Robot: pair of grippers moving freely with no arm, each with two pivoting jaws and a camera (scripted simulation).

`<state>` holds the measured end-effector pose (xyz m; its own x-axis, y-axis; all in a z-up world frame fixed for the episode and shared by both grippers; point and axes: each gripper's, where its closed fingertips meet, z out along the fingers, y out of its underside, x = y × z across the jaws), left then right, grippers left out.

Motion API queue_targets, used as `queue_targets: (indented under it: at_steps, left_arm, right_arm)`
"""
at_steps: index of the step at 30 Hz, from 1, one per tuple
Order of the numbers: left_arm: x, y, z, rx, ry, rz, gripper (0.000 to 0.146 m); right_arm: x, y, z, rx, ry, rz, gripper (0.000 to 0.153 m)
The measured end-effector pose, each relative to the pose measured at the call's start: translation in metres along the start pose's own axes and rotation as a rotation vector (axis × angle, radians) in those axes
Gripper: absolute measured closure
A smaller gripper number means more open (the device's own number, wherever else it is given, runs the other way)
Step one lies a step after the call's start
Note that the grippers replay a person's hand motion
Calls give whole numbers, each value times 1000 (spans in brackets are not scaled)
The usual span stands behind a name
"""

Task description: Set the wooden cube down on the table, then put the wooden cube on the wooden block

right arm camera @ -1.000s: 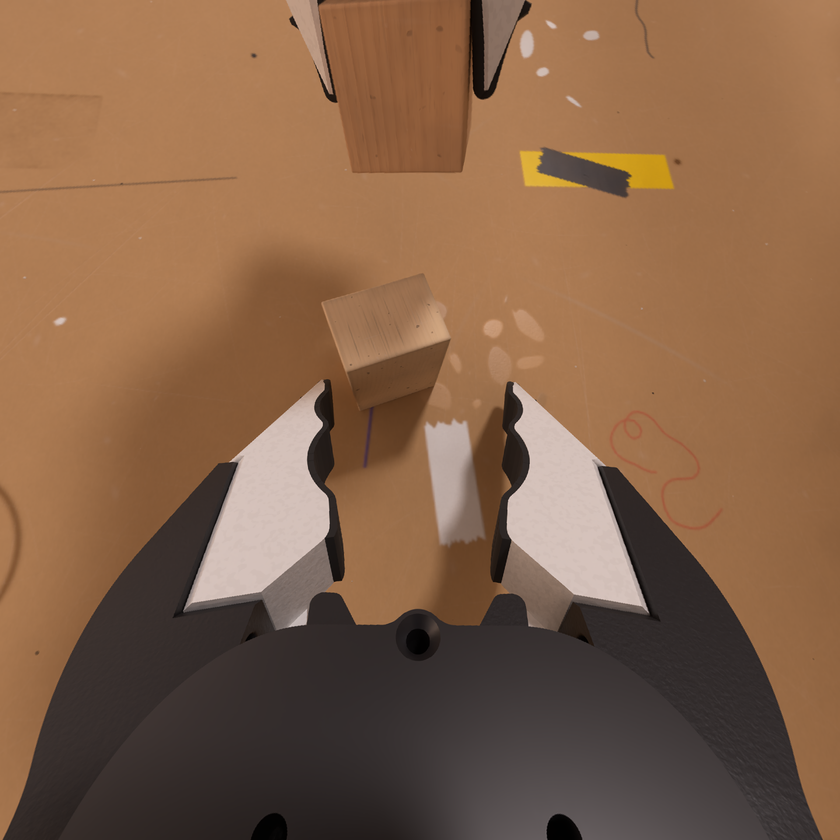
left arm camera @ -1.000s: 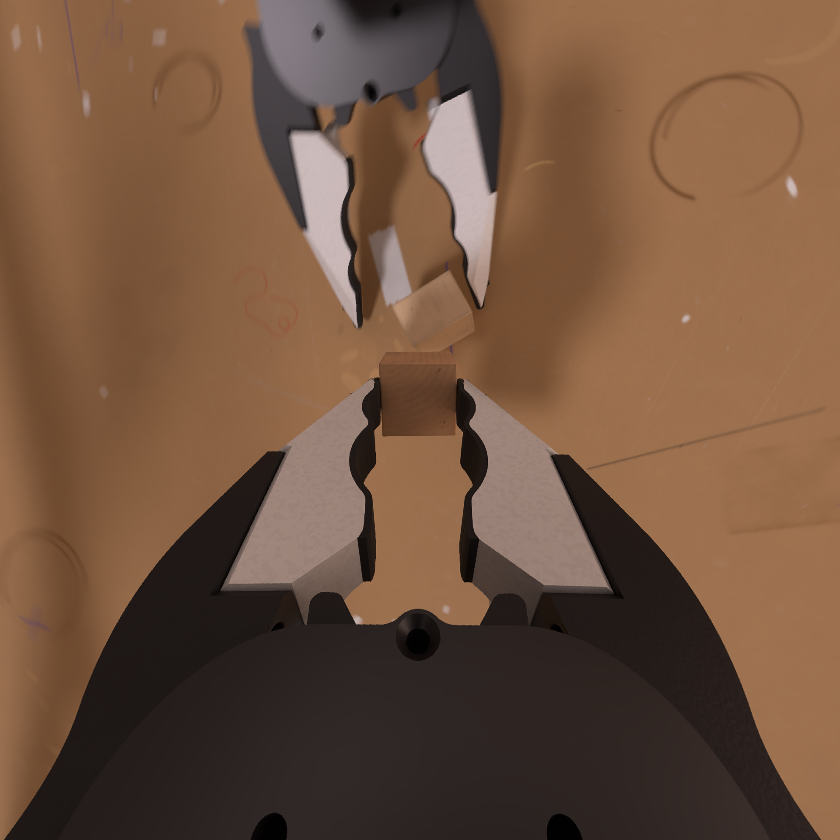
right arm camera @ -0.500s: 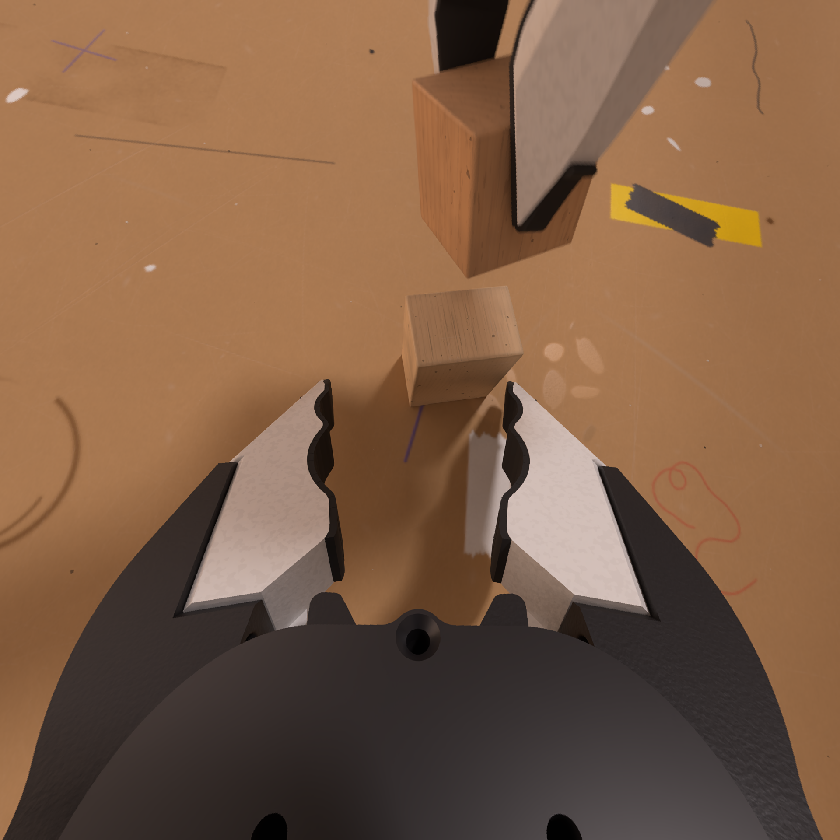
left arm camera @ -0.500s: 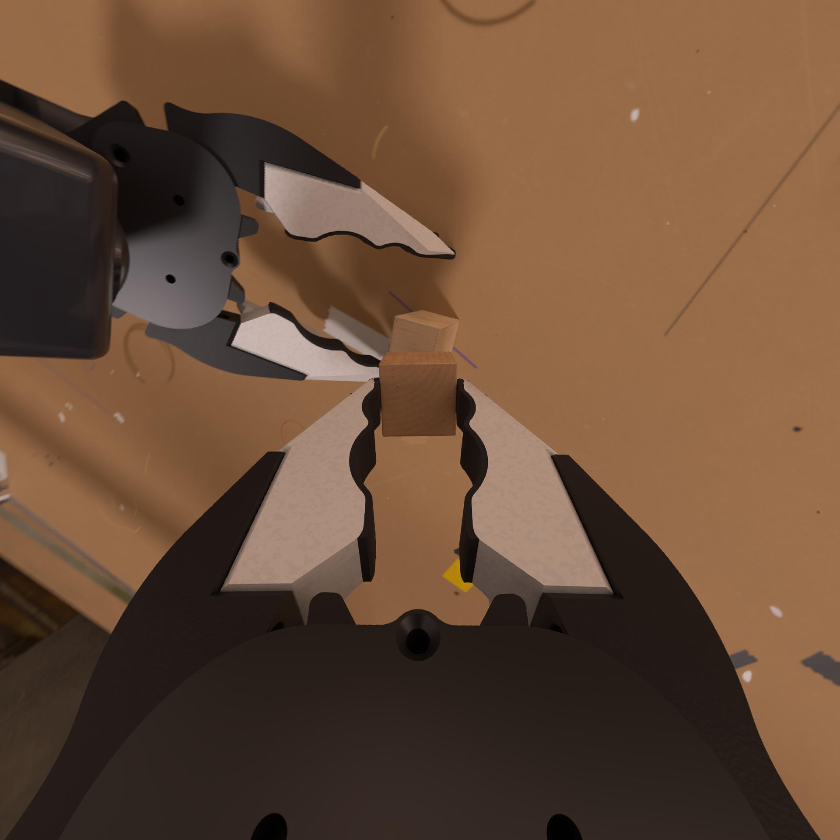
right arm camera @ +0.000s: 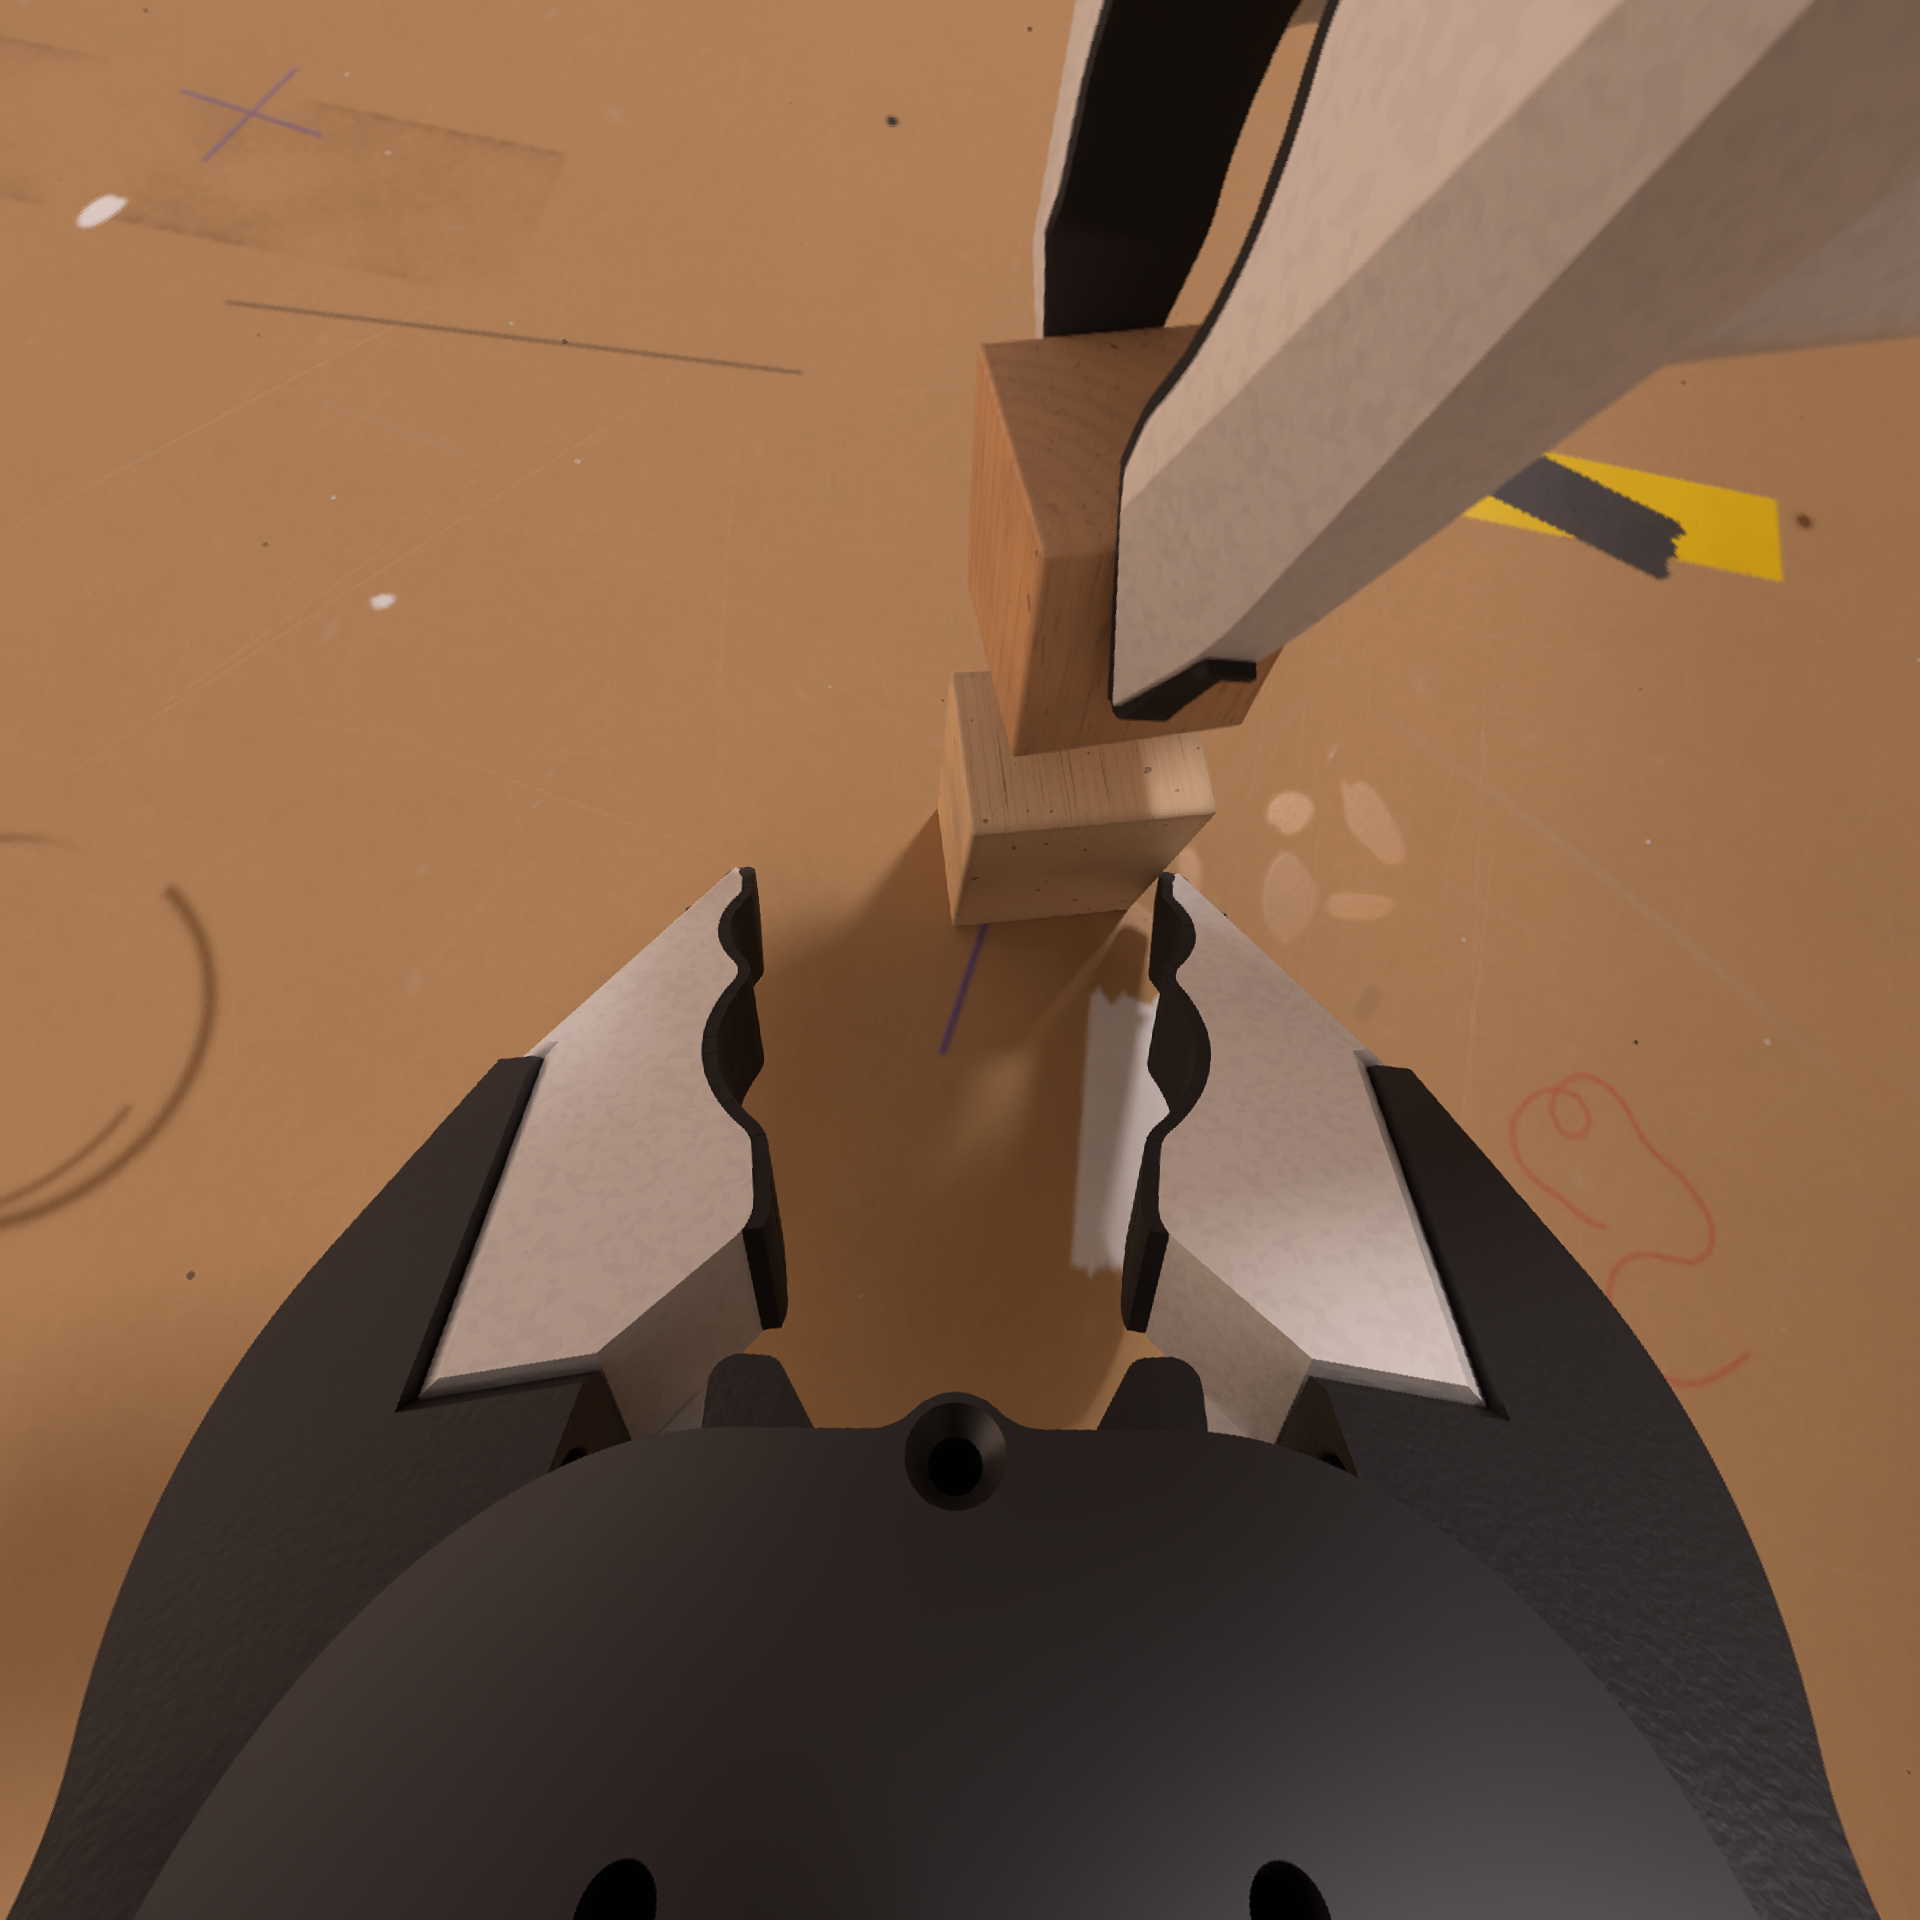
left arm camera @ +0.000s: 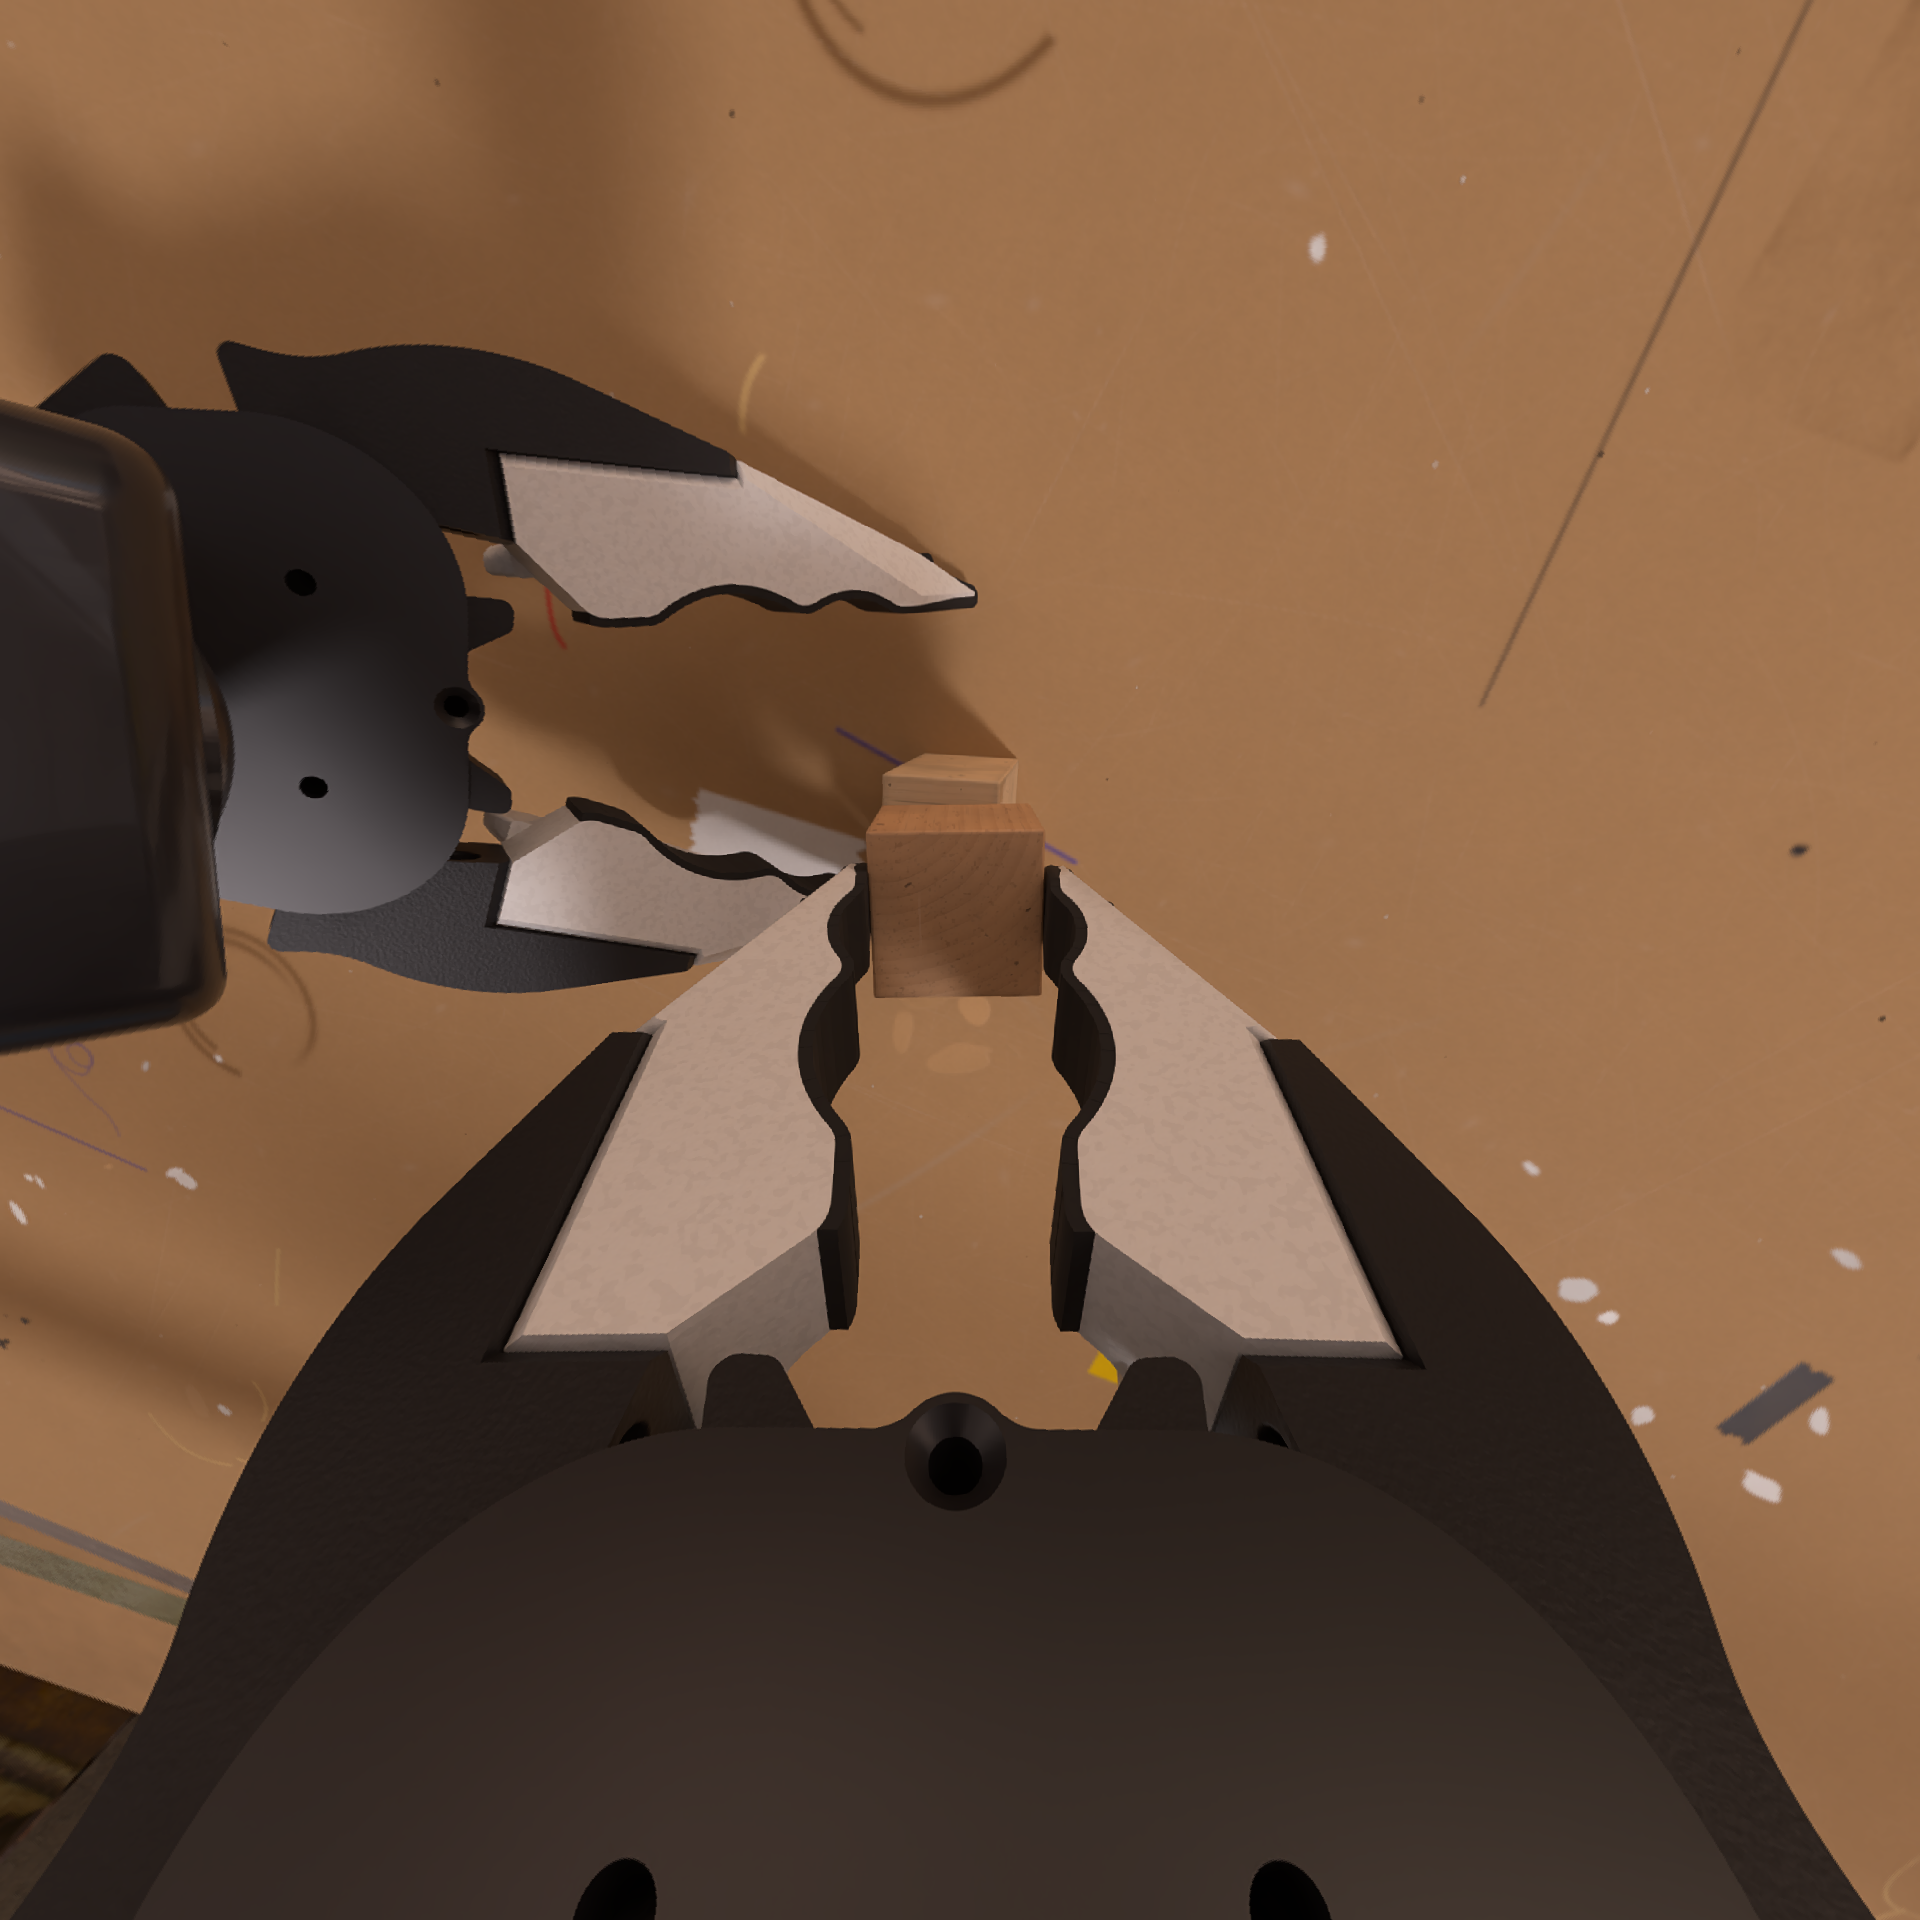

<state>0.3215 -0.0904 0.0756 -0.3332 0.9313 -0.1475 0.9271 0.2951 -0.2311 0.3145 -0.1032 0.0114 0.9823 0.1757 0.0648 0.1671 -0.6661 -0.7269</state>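
Holding: in the left wrist view my left gripper [left arm camera: 954, 883] has its tips clamped on the cube [left arm camera: 956, 902], one pad on each side face.
Cube: it sits at the centre of this view, darker and redder than the other wood, its near face towards my camera.
Block: I see only the pale top strip of the block [left arm camera: 951, 779] at 12 o'clock from the cube, just behind it and partly hidden.
Right gripper, far: my right gripper [left arm camera: 894, 738] reaches in from 9 o'clock, fingers spread wide apart with nothing between them; its lower finger passes behind my left pad.
Table: the brown table [left arm camera: 1455, 623] carries scratches, ring marks and white flecks.
Tape: a white strip [left arm camera: 769, 831] lies at 9 o'clock from the cube.

Right wrist view: my right gripper [right arm camera: 956, 878] stands with its fingers apart and empty.
Block: the block [right arm camera: 1070, 831] rests on the table at 12 o'clock from my fingertips, just beyond them.
Cube: the cube [right arm camera: 1039, 540] is above the block, overlapping its top edge; I cannot tell whether they touch.
Left gripper, far: my left gripper [right arm camera: 1164, 665] comes down from 1 o'clock, its near finger covering the cube's right side.
Tape: yellow tape [right arm camera: 1725, 520] with a dark strip across it lies at 3 o'clock from the cube; a white strip [right arm camera: 1107, 1143] lies partly behind my right finger.
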Motion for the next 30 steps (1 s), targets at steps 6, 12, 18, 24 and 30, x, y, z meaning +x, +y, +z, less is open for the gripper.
queue_targets:
  at_steps: [6,12,18,24,30]
  left_arm:
    - [-1,3,5,-27,55,26,113]
    - [-3,3,9,-20,96,44,113]
    - [-4,3,11,-8,99,49,113]
    - [-4,3,15,-35,113,61,113]
    - [-4,3,15,-30,96,26,113]
  right_arm:
    - [0,0,0,0,0,0,77]
    - [0,0,0,0,-2,1,77]
    - [0,0,0,0,-4,2,77]
    - [0,0,0,0,-2,2,77]
    - [0,0,0,0,-3,3,77]
